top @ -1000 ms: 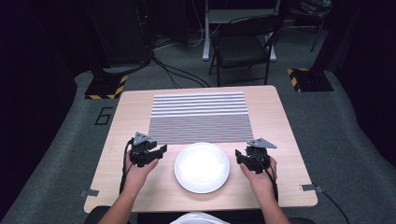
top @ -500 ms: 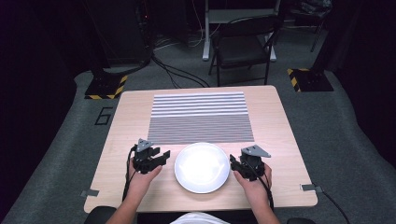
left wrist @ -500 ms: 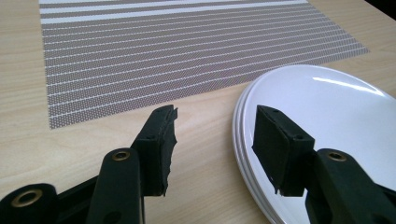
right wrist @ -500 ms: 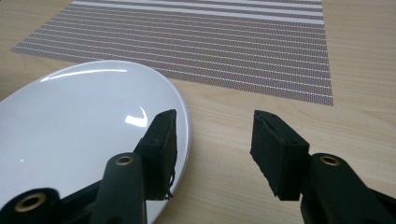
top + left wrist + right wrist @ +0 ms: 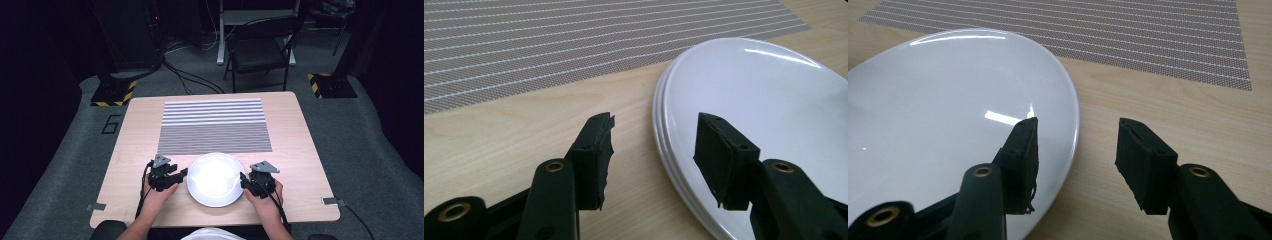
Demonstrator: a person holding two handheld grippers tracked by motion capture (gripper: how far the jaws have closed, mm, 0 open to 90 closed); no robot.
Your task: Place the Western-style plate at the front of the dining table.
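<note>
- One white plate lies on the counter, at 6 o'clock from the middle of the counter top, close to the person's edge. In the left gripper view its rim shows stacked lines, so there may be more than one plate piled there; I cannot tell for sure.
- Two grippers flank it: the left gripper at the plate's 9 o'clock, the right gripper at its 3 o'clock, each carried in one hand.
- Left gripper: jaws apart, straddling the plate's rim, one pad over the wood, the other over the white surface. The pads do not press on the plate, and nothing is gripped.
- Right gripper: the same stance mirrored, one pad above the plate, the other above bare wood, the rim in the gap between them, no hold on it.
- One striped grey placemat lies flat at 12 o'clock from the plate, its near edge just beside the plate's far rim.
- The counter is pale wood with rounded corners and stands on grey carpet in a dark room.
- Beyond it, at 12 o'clock, stands one dark folding chair, with cables trailing over the floor to its left.
- Two bases with yellow-and-black hazard stripes sit on the floor, one at 10 o'clock from the counter, one at 2 o'clock.
- Nothing lies between either gripper and the plate.
</note>
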